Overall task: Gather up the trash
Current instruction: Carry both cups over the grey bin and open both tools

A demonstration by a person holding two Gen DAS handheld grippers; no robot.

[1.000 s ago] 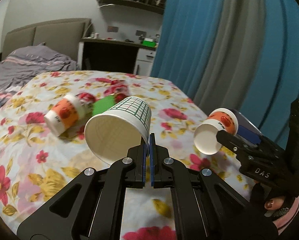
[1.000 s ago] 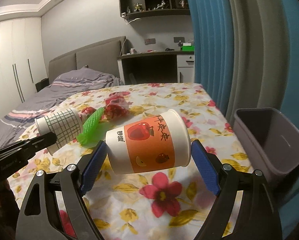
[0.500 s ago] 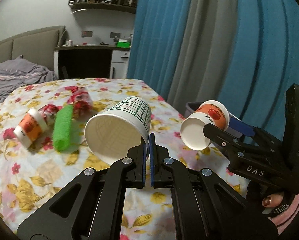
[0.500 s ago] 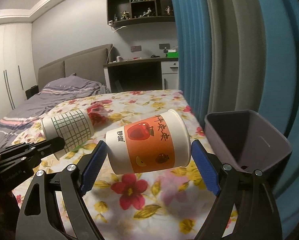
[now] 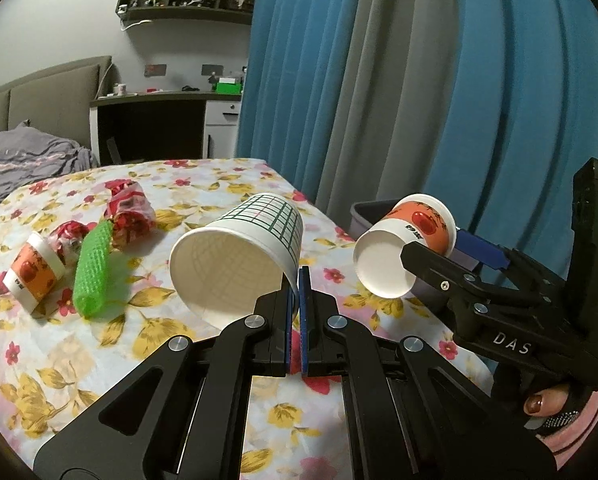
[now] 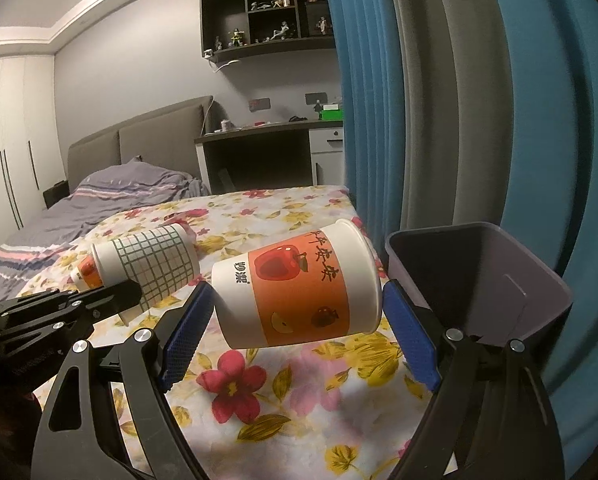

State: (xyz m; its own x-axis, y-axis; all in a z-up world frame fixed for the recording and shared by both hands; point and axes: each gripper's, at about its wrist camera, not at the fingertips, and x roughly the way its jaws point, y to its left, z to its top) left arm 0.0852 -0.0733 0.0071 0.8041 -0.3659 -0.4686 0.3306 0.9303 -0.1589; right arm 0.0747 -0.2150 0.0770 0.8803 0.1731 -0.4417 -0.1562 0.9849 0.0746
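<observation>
Left gripper (image 5: 297, 280) is clamped on the rim wall of the grid-patterned cup (image 5: 243, 252), held above the bed (image 5: 99, 360). Right gripper (image 6: 295, 312) grips the orange apple cup (image 6: 299, 288) end to end, jaws wide, just beside the grey bin (image 6: 499, 280) at the bed's right edge. Remaining on the bed: a second orange cup (image 5: 33, 272), green mesh roll (image 5: 93, 272), red wrappers (image 5: 129, 210).
</observation>
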